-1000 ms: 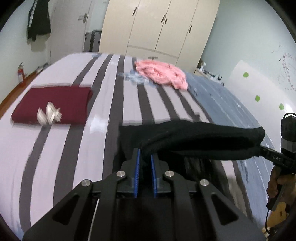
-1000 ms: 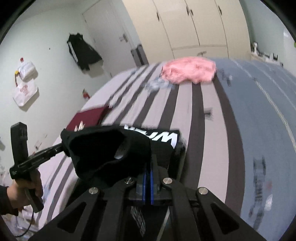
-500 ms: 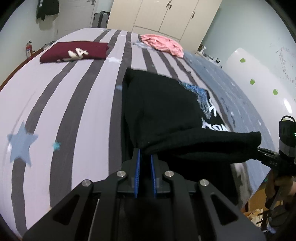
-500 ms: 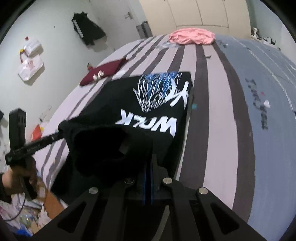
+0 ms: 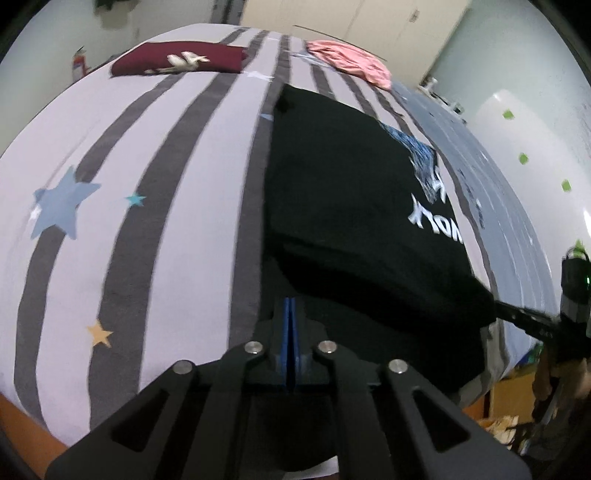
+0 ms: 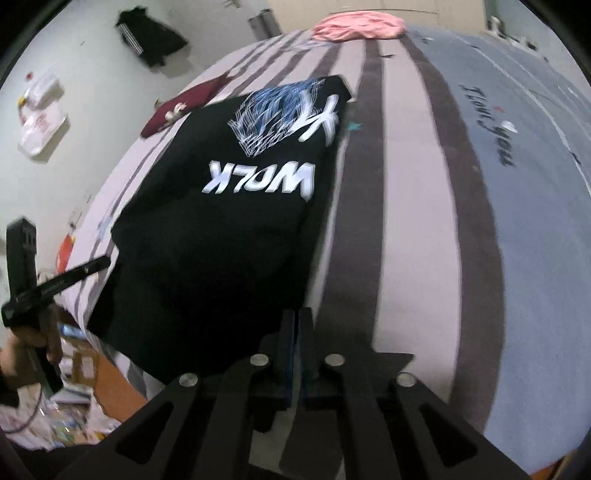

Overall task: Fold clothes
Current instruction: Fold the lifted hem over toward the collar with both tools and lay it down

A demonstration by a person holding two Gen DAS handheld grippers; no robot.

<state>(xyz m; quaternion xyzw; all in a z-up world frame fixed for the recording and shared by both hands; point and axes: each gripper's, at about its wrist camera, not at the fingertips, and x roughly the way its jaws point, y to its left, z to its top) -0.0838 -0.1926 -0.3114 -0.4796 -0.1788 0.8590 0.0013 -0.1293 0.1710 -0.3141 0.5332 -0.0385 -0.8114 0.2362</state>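
Both grippers, left (image 5: 290, 325) and right (image 6: 297, 332), are clamped on the near corners of the black printed cotton T-shirt (image 6: 236, 206), which lies spread ahead of them on the striped grey bedsheet (image 5: 166, 177), likely pulled taut to smooth it. Bare sheet flanks it; a folded maroon garment (image 5: 177, 62) and a crumpled pink one (image 6: 358, 24) lie far beyond.

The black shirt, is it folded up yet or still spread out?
Mostly spread out. The black shirt lies flat on the striped bed, print showing, its near edge pinched by each tool.
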